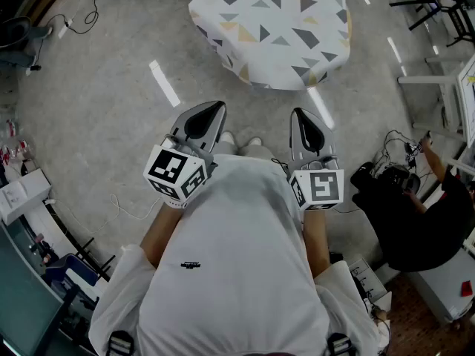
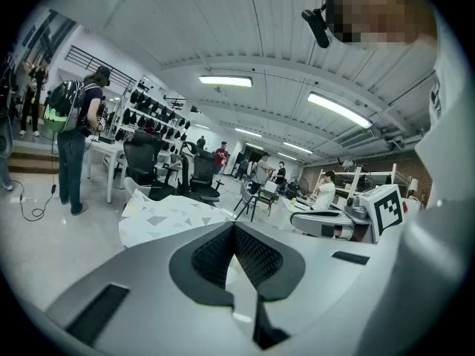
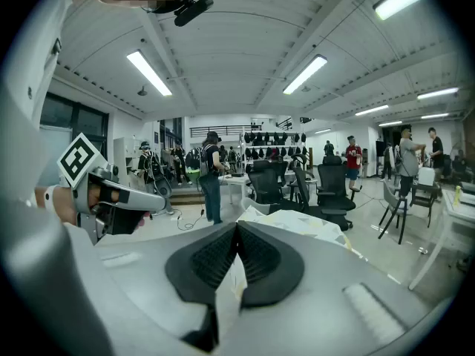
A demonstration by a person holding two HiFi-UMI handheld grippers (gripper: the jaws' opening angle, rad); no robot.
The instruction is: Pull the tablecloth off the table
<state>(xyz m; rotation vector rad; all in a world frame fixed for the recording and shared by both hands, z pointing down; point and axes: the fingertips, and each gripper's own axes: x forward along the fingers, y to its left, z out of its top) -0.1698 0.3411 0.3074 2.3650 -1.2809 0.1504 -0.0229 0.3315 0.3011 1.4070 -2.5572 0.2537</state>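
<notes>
Left gripper (image 1: pixel 211 113): clenched. In the left gripper view the two ribbed black pads (image 2: pixel 215 254) meet at the tips, with nothing between them.
Right gripper (image 1: pixel 304 121): clenched. In the right gripper view its pads (image 3: pixel 260 258) meet at the tips in the same way and grip nothing.
Gripper position: both are held side by side close to the person's white shirt (image 1: pixel 230 258). They are well apart from each other, with jaws pointing forward and marker cubes toward the body.
Cross views: the right gripper (image 2: pixel 349 221) shows at the right of the left gripper view. The left gripper (image 3: pixel 104 195) shows at the left of the right gripper view.
Tablecloth (image 1: pixel 274 28): white with grey, black and yellow triangles. It lies spread over the table, draped down past the edges and hiding the tabletop.
Tablecloth relative to grippers: ahead of the jaws and clear of both, with bare grey floor (image 1: pixel 96 124) between.
Tablecloth in gripper views: visible just beyond the jaw tips, at (image 2: pixel 163 217) and (image 3: pixel 312 225).
Floor markings: a white stripe (image 1: pixel 164 82) lies left of the table.
Surroundings: a person in black (image 1: pixel 415 213) sits at the right, and black office chairs (image 3: pixel 334 184) stand behind the table.
</notes>
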